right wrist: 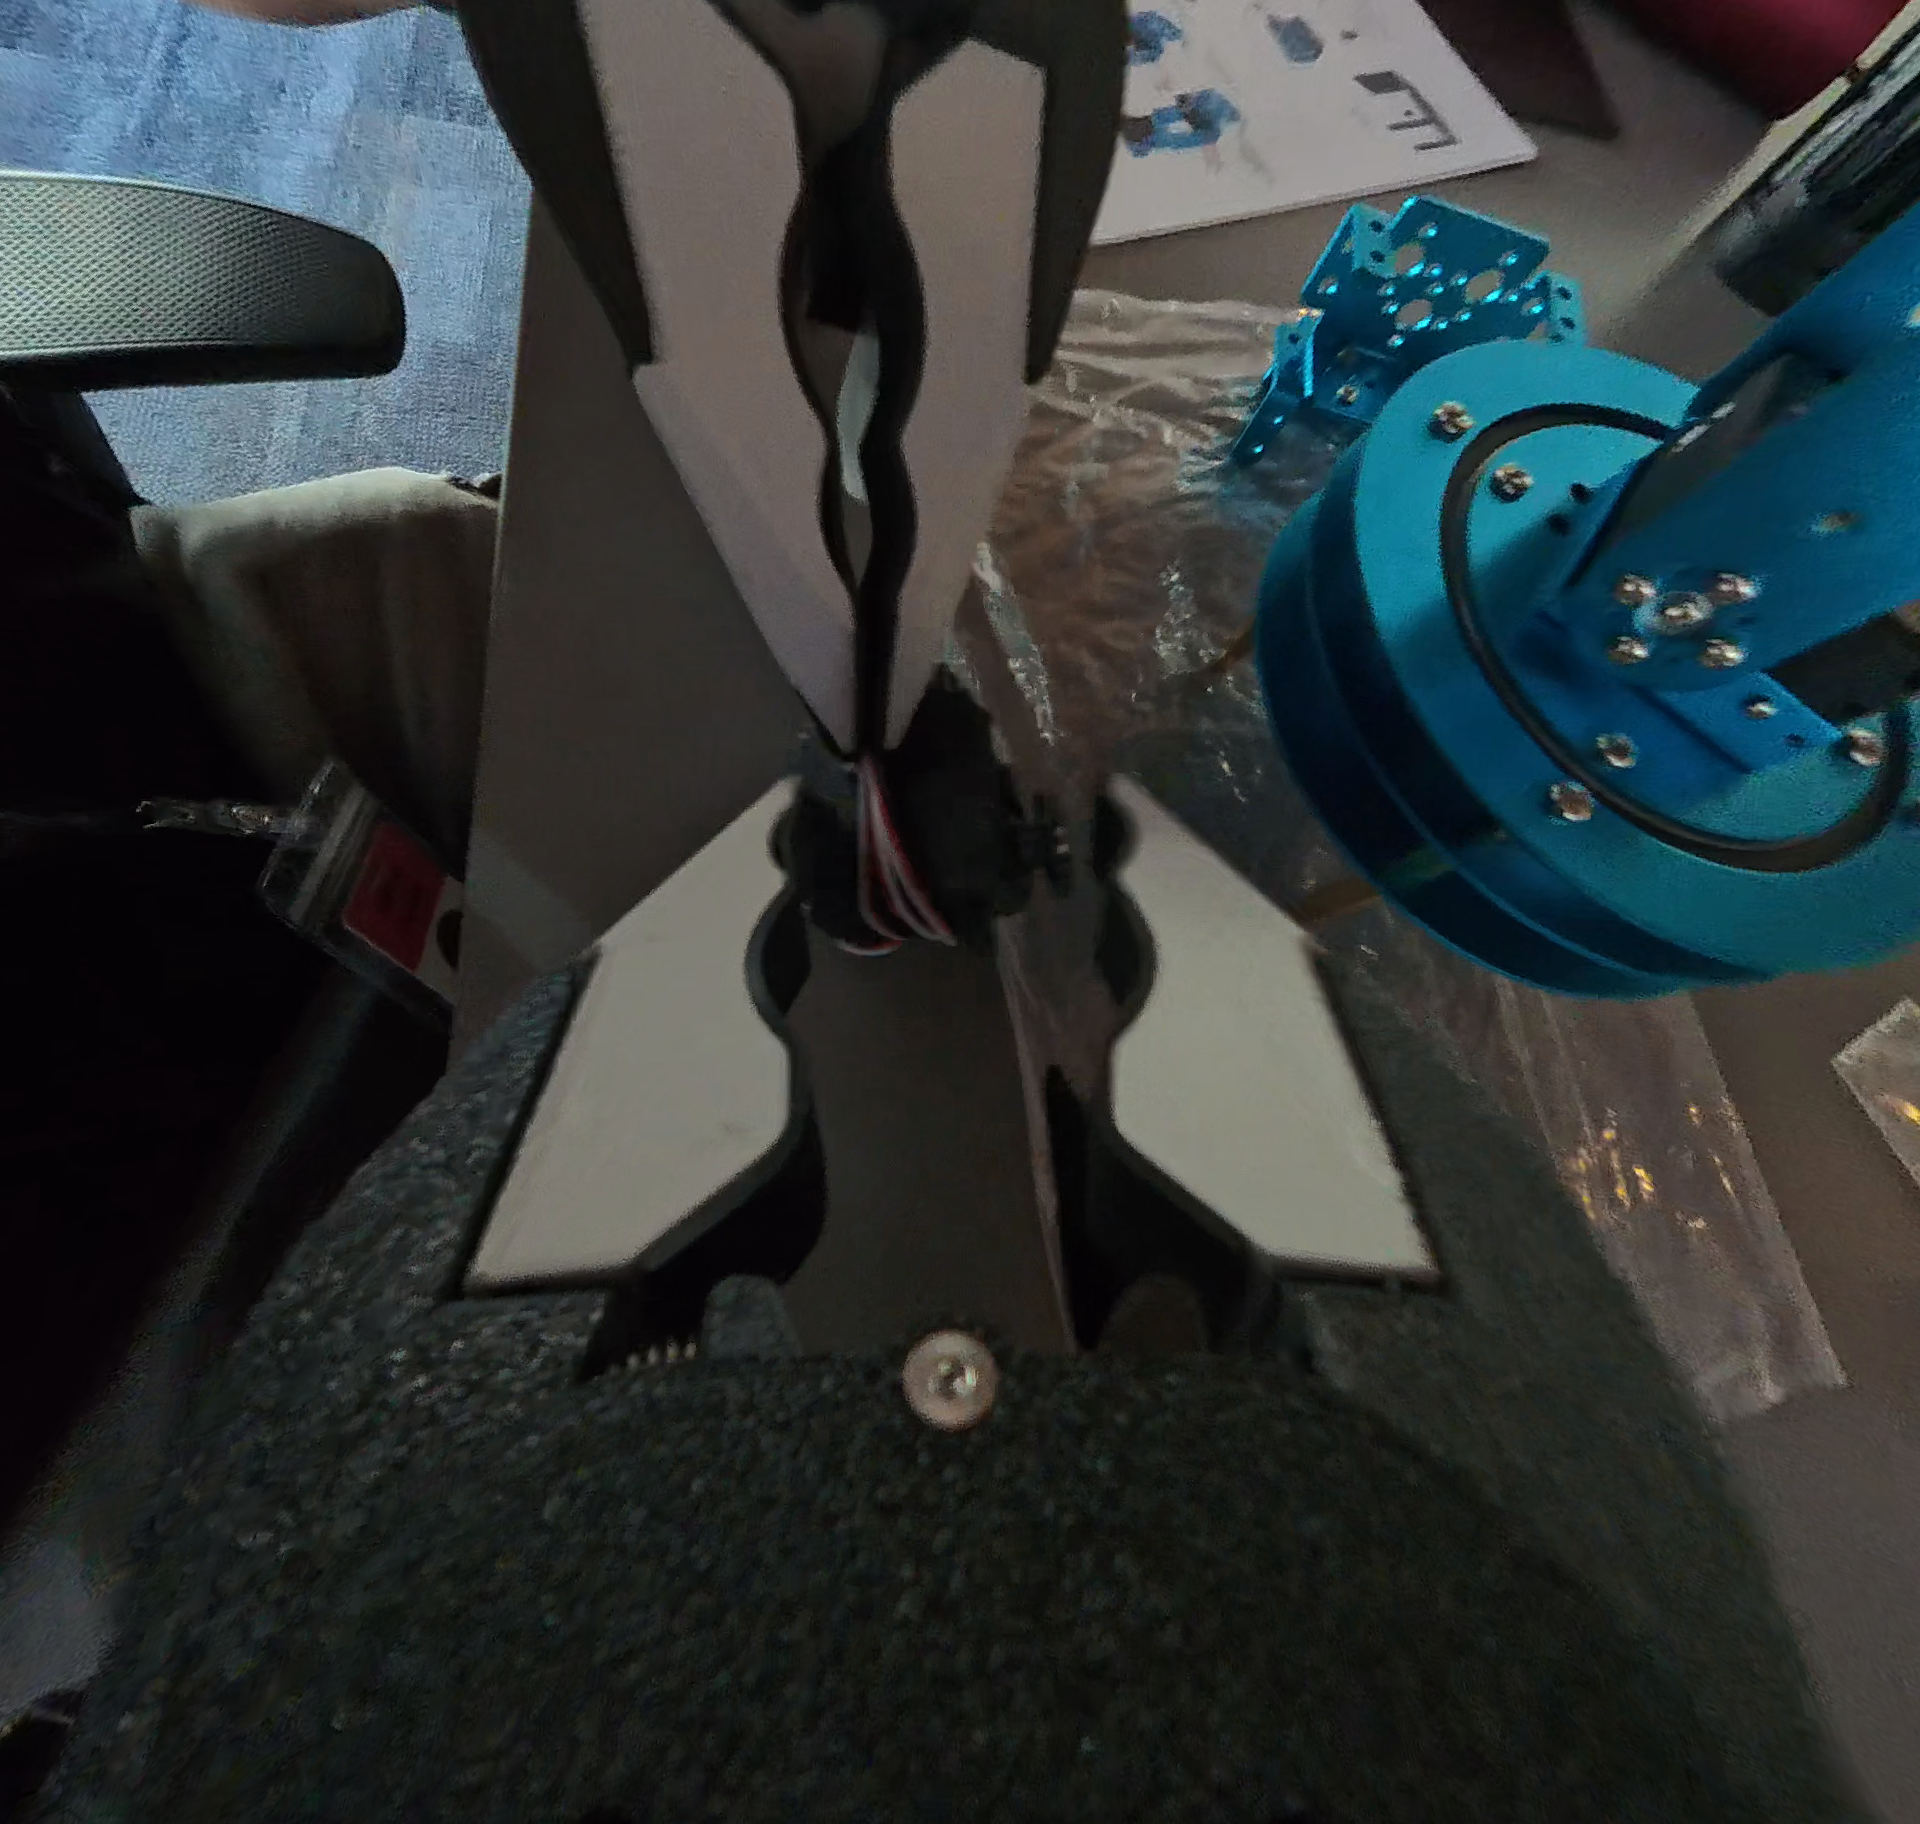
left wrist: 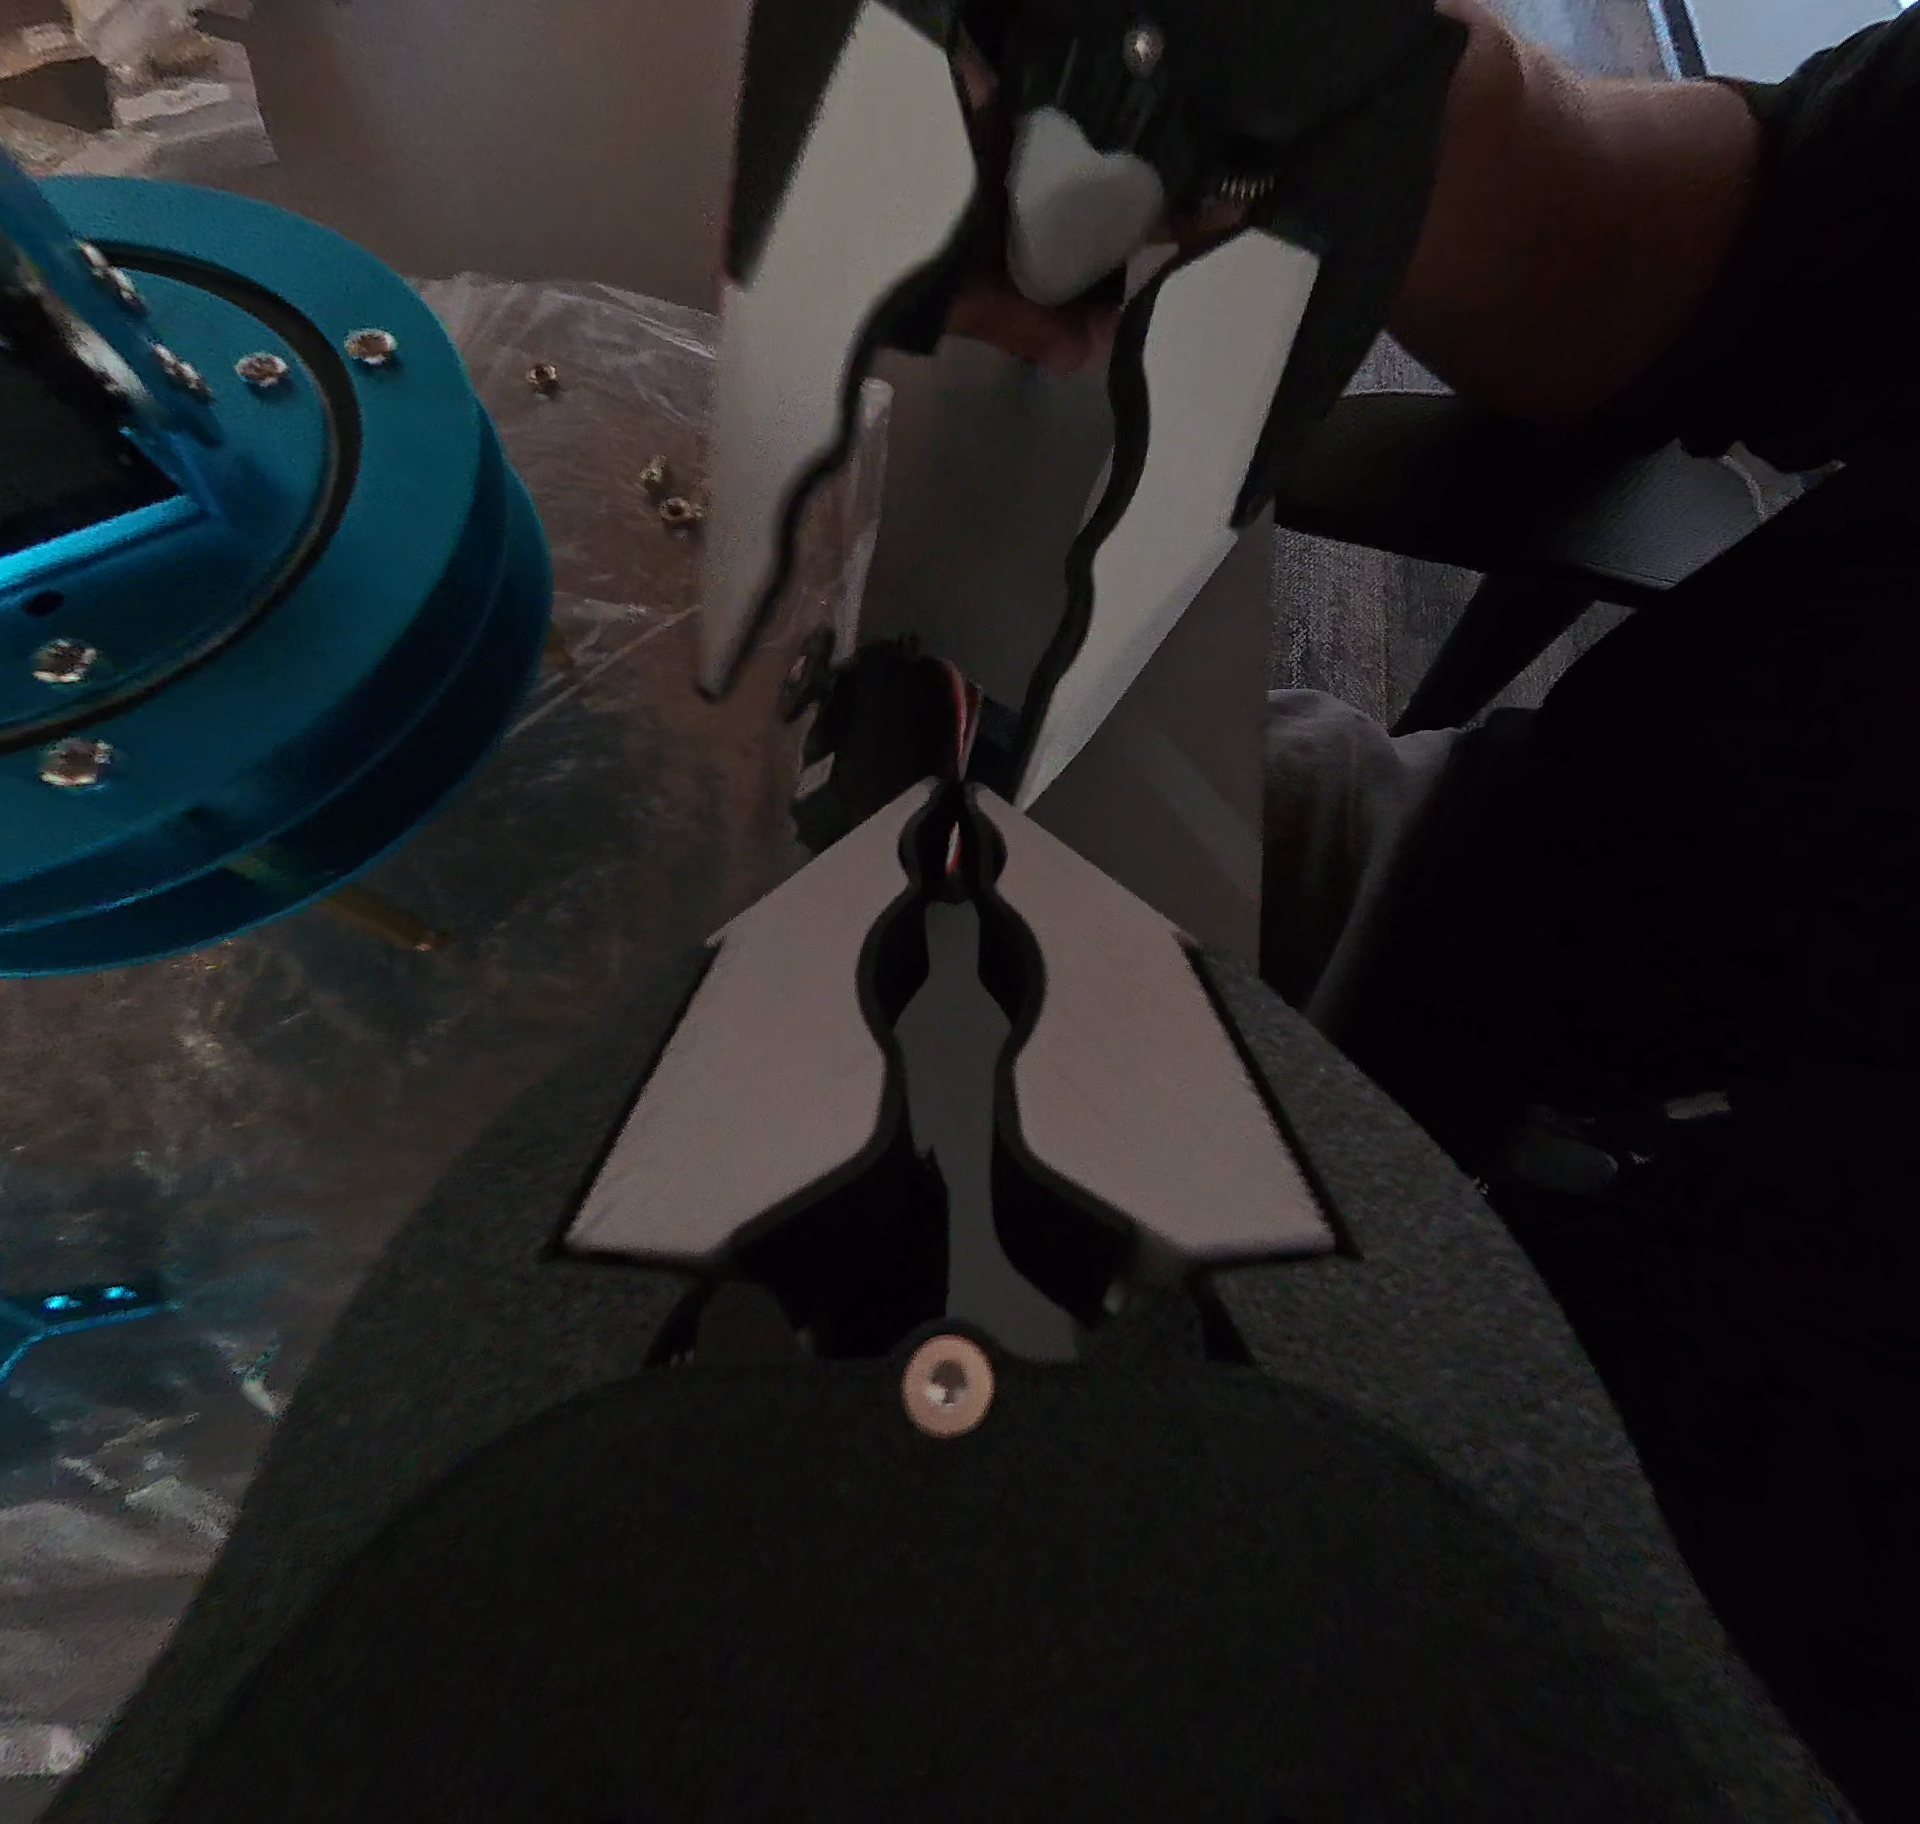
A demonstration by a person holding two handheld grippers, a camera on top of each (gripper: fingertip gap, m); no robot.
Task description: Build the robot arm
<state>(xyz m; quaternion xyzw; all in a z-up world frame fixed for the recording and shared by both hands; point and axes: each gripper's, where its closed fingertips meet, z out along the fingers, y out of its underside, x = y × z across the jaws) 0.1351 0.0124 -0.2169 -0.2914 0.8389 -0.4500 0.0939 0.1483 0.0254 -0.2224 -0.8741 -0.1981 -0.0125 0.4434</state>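
Pressed together at their tips, the jaws of our left gripper (left wrist: 954, 818) pinch a thin bundle of red, white and black wires (left wrist: 958, 735). These wires run from a small black servo-like part (right wrist: 935, 839) that hangs between our two tools. Our right gripper (right wrist: 945, 798) faces the left one tip to tip, its jaws spread to either side of that black part; whether they touch it we cannot tell. In the right wrist view the left gripper comes in from above, its closed tips meeting the wire bundle just over the black part.

Taking the black part as our landmark: a round blue metal turntable base (right wrist: 1558, 694) studded with screws stands near it, off to one side, carrying a blue bracket arm (right wrist: 1766, 444). Crinkled clear plastic wrap (right wrist: 1122, 486) lies on the table (left wrist: 582, 112) under and beyond the part. A few loose nuts (left wrist: 665, 491) rest on the wrap near it. Farther back sit a perforated blue bracket (right wrist: 1423, 299) and a printed sheet (right wrist: 1299, 60). A dark mesh chair armrest (right wrist: 187, 278) shows on the opposite side, well apart.
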